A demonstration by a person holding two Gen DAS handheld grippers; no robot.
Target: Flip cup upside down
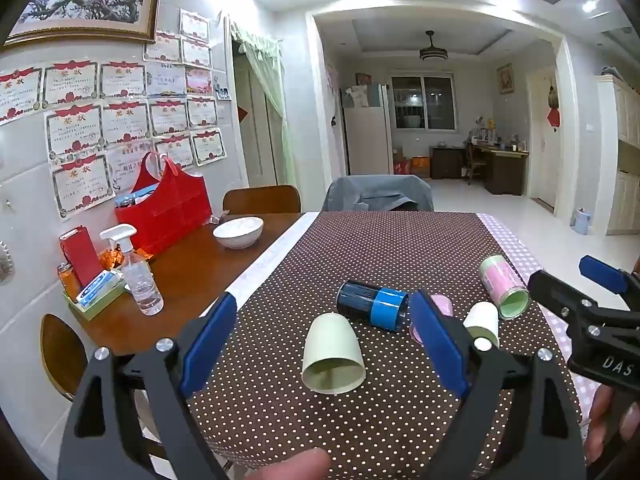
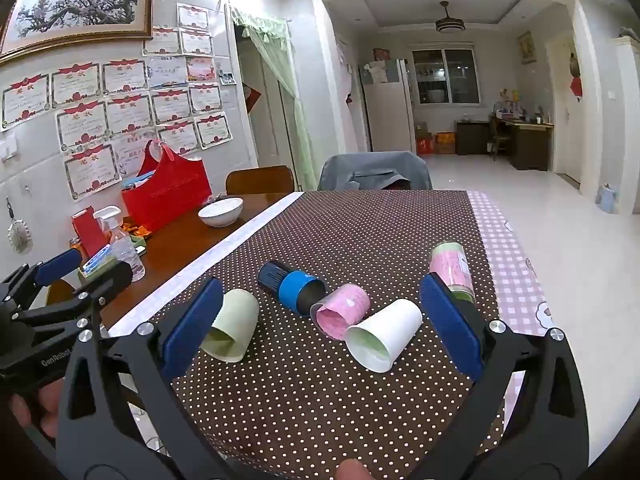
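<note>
We are in a home, in the eating room. We see a wood table (image 1: 192, 272) with a dotted cloth (image 1: 360, 256) on it, and chairs (image 1: 262, 199) pushed in around it. A white bowl (image 1: 238, 232), a spray bottle (image 1: 136, 276) and a red bag (image 1: 168, 208) sit on the table. Award papers (image 1: 76, 84) and a flower picture (image 1: 84, 0) hang on the wall. Past the wide doorway we see a fridge (image 1: 368, 136), a window (image 1: 423, 103), a ceiling fan (image 1: 433, 53) and a desk (image 1: 500, 164).
</note>
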